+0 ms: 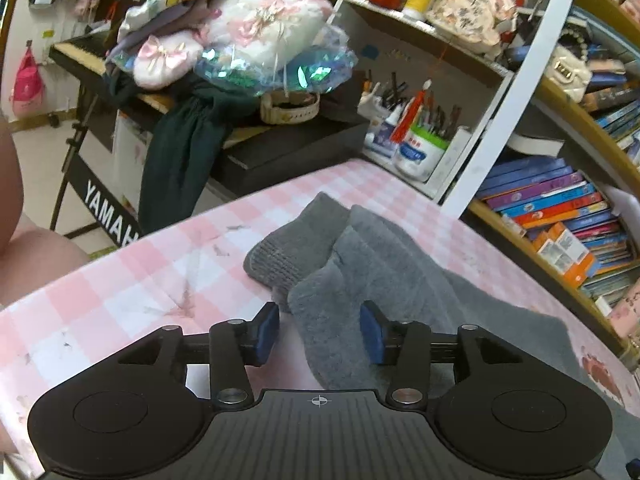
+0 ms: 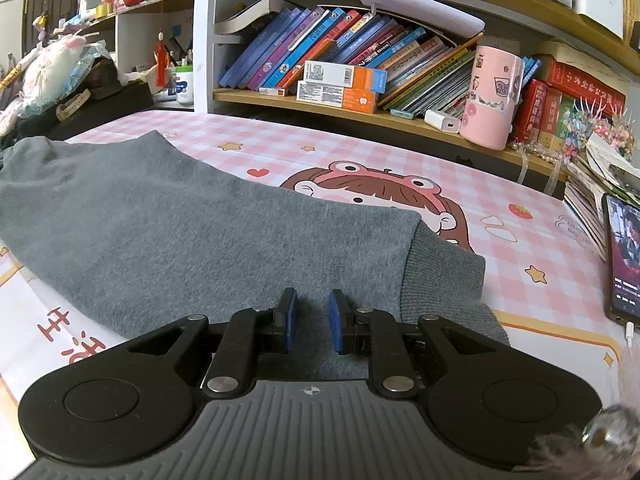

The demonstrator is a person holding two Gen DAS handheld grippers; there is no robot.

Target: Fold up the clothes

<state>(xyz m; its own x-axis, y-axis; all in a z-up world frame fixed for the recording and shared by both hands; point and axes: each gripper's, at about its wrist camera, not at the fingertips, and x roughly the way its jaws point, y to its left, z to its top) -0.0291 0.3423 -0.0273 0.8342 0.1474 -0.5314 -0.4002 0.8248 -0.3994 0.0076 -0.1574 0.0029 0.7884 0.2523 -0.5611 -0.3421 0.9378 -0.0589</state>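
A grey sweatshirt lies on the pink checked tablecloth (image 1: pixel 160 264). In the left wrist view its fleecy folded part (image 1: pixel 360 264) and a ribbed cuff (image 1: pixel 280 256) lie just ahead of my left gripper (image 1: pixel 320 330), which is open with the cloth edge between the blue pads. In the right wrist view the grey body (image 2: pixel 180 224) spreads left and the ribbed hem (image 2: pixel 444 280) lies at right. My right gripper (image 2: pixel 313 322) hovers low over the cloth with its pads a little apart, holding nothing that I can see.
A bookshelf (image 2: pixel 360 60) runs along the table's far side, with a pink cup (image 2: pixel 492 96). A phone (image 2: pixel 624 256) lies at the right edge. A keyboard stand piled with clothes (image 1: pixel 240 40) stands past the table's left end, next to a pen pot (image 1: pixel 420 148).
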